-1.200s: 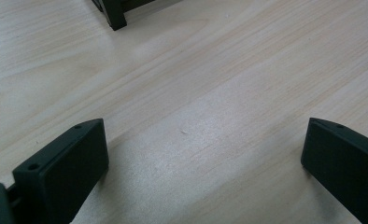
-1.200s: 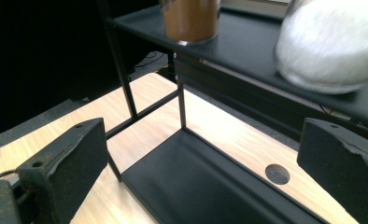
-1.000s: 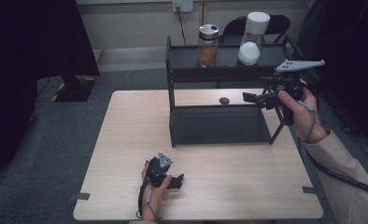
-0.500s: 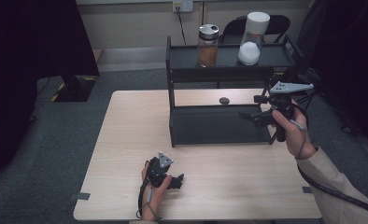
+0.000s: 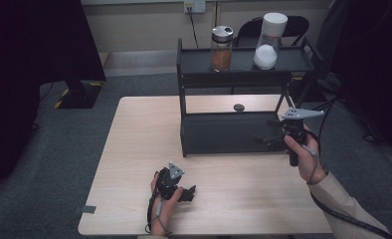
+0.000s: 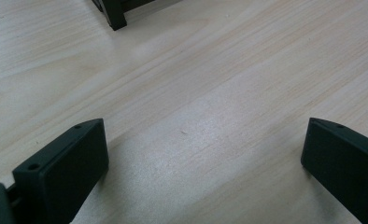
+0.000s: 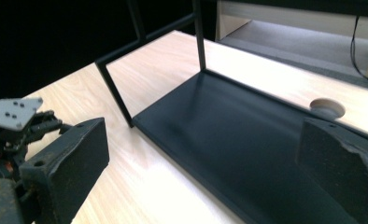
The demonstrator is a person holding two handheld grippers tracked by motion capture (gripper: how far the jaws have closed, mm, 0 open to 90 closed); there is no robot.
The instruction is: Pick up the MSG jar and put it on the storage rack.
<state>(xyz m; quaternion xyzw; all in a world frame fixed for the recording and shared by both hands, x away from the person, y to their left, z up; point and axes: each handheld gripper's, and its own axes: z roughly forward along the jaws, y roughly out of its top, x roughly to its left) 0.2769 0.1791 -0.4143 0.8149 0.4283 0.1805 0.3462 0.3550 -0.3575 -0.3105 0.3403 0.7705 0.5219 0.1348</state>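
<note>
Nearest, in front of the black rack [image 5: 234, 132], the left tongs [image 5: 189, 193] rest on the worktop [image 5: 134, 149], jaws wide apart. The right tongs [image 5: 267, 133] (also open, empty) hover at the rack's right end. On its top shelf stand a spice jar [image 5: 222, 48] and a white container [image 5: 268, 42].

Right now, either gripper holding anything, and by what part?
Nothing held. The left gripper is open over bare table; the right gripper is open, facing the black shelf, nothing between its jaws.
</note>
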